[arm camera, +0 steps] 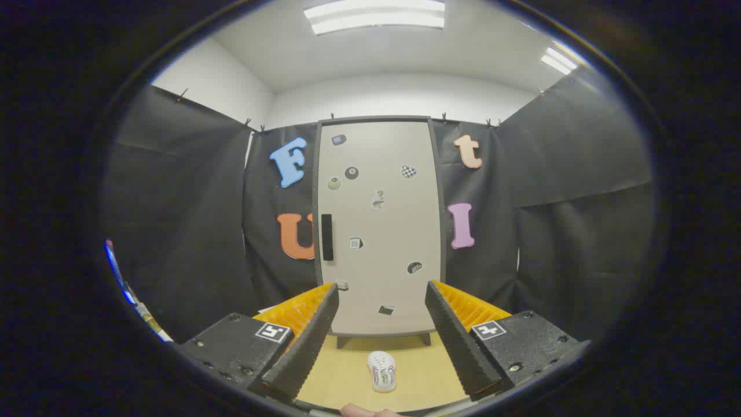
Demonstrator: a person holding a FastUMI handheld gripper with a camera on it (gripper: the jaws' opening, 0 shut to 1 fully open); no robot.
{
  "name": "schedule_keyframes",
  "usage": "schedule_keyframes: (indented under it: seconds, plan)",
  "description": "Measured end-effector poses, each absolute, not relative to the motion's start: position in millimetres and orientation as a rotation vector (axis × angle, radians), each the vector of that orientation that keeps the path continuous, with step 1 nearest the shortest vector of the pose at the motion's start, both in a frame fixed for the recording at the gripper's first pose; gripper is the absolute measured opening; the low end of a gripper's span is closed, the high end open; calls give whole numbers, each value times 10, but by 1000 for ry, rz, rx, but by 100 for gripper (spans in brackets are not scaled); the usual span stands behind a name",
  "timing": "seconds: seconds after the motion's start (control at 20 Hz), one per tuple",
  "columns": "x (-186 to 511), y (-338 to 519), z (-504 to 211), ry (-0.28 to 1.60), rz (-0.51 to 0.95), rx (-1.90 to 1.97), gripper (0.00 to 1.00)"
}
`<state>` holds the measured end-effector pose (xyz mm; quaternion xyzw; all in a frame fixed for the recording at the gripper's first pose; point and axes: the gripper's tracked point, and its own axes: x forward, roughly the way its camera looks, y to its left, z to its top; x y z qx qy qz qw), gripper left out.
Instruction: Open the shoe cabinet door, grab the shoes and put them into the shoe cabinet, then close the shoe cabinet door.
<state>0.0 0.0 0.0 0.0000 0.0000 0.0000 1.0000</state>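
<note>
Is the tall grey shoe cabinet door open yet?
No, the grey cabinet door sits flush and closed, with the open gripper short of its black handle.

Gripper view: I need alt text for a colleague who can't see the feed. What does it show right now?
The open gripper faces a closed, pale shoe cabinet door with a black handle on its left edge and small stickers. A white shoe lies on the wooden floor between the fingers, in front of the cabinet.
</note>
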Motion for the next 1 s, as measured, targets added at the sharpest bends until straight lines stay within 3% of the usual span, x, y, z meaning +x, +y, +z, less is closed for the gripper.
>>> schedule_keyframes:
  seconds: [0.65, 1.0]
  plan:
    - [-72, -218, -17, -28, 4, 36, 99]
    - [227, -90, -140, -28, 27, 38, 99]
